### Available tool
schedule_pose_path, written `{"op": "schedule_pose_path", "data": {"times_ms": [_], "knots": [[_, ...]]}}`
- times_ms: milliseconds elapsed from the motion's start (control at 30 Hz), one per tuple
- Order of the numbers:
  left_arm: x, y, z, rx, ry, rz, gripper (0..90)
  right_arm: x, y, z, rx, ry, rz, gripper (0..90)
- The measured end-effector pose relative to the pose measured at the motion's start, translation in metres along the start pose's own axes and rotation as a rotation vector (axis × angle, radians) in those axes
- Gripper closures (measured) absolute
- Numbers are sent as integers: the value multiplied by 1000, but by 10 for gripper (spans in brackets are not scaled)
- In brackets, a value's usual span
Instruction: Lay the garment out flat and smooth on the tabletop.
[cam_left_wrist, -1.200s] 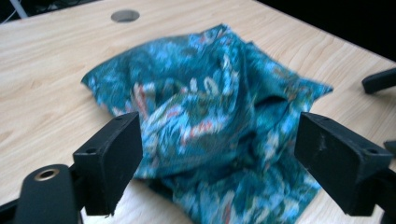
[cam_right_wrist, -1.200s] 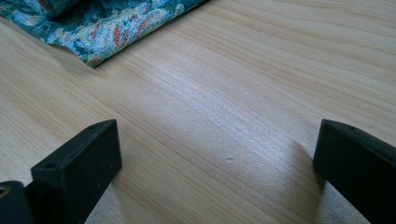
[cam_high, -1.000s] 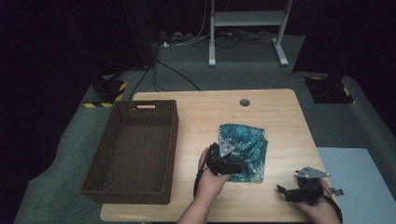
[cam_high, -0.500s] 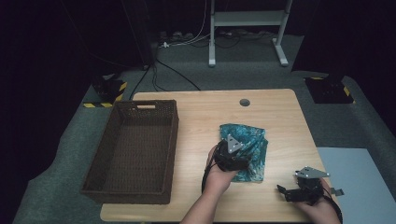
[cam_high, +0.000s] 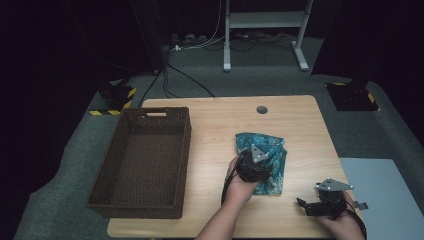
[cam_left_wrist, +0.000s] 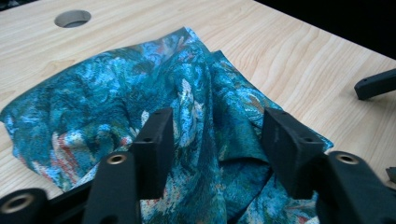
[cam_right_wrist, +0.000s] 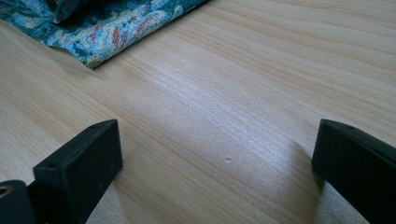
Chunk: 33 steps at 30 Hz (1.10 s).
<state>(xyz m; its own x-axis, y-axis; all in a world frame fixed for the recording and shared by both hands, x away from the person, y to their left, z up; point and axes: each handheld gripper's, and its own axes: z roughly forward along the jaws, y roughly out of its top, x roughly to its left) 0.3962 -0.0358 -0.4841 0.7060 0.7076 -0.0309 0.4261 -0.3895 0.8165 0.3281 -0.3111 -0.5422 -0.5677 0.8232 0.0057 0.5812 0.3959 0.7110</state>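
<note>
Looking down from the high view, the teal patterned cloth (cam_high: 264, 161) lies crumpled on the right half of the wooden table (cam_high: 210, 125), well apart from the brown wicker basket (cam_high: 142, 162) on the left. The left gripper (cam_high: 254, 167) sits over the cloth's near left part, held by the left hand (cam_high: 239, 186). The right gripper (cam_high: 324, 204) rests near the table's front right corner — apart from the cloth.

From the left gripper view, the jaws stand apart, with a raised fold of the cloth (cam_left_wrist: 140, 93) between them; the fabric seems to touch the left jaw's inner face, though that is hard to make out. A round hole (cam_left_wrist: 72, 18) shows in the table beyond.

From the right gripper view, the jaws are spread wide over bare wood — the cloth's edge (cam_right_wrist: 107, 28) lies ahead at the upper left.
</note>
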Motion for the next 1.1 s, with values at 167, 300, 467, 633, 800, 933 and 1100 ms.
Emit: {"op": "schedule_pose_path", "data": {"times_ms": [167,300,467,633,800,933,1100], "knots": [[0,-1,3,29,11,7,564,0,0,0,0,0,1,15],[3,-2,3,37,11,-18,691,0,0,0,0,0,3,16],[7,-3,1,42,14,-36,818,0,0,0,0,0,4,17],[11,-2,-3,19,12,-57,879,0,0,0,0,1,4,17],[15,-2,-9,-9,16,-77,879,0,0,0,0,0,5,18],[19,-1,-17,-34,31,-91,880,0,0,0,0,-3,0,18],[27,-4,-25,-49,57,-113,880,0,0,0,0,-5,-1,19]]}}
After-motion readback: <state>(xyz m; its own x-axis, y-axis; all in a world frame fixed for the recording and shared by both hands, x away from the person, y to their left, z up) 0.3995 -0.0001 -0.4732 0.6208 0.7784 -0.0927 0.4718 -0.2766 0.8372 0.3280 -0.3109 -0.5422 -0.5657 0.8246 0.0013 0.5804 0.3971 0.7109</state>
